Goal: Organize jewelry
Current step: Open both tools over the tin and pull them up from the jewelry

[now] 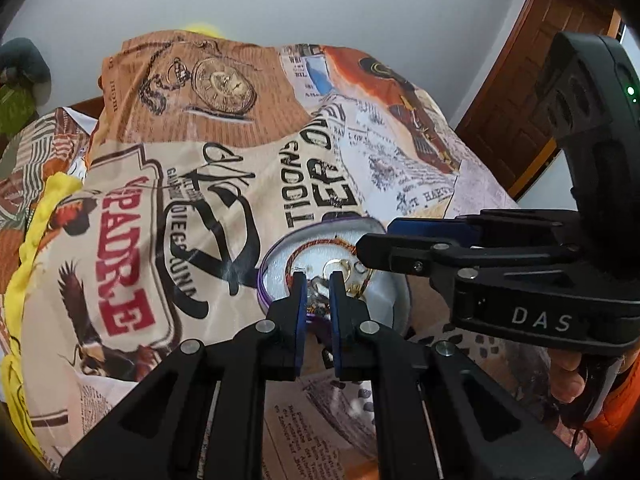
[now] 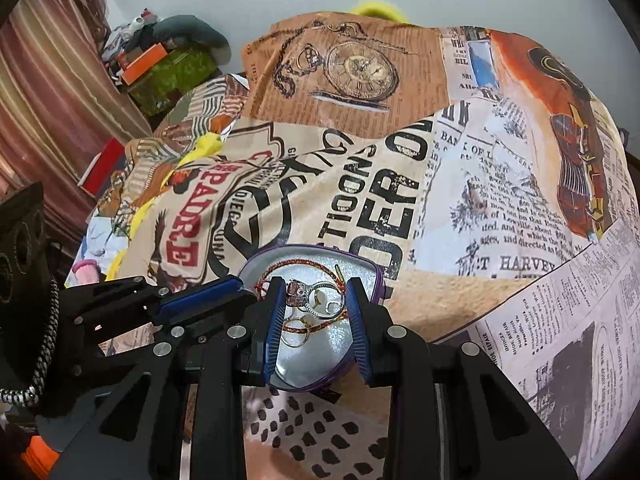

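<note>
Left gripper (image 1: pixel 316 280) jaws narrow, possibly nipping a ring at the tin's (image 2: pixel 374 280) 6 o'clock rim, right gripper (image 2: pixel 314 304) jaws wide over the rings (image 2: pixel 316 300) and red cord bracelet (image 2: pixel 308 266); risk: tangled cord drags pieces onto the printed bedspread (image 2: pixel 500 200) at 12 o'clock.

The left gripper (image 1: pixel 318 280) has its fingers narrowly parted; the right gripper (image 2: pixel 314 300), wider apart, reaches in from three o'clock.

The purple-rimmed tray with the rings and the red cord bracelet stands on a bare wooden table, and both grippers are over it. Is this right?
Not quite. The right wrist view shows the tray resting on a printed newspaper-pattern cloth, not on bare wood. The rest holds: rings and bracelet lie inside, with left gripper and right gripper over it.
</note>
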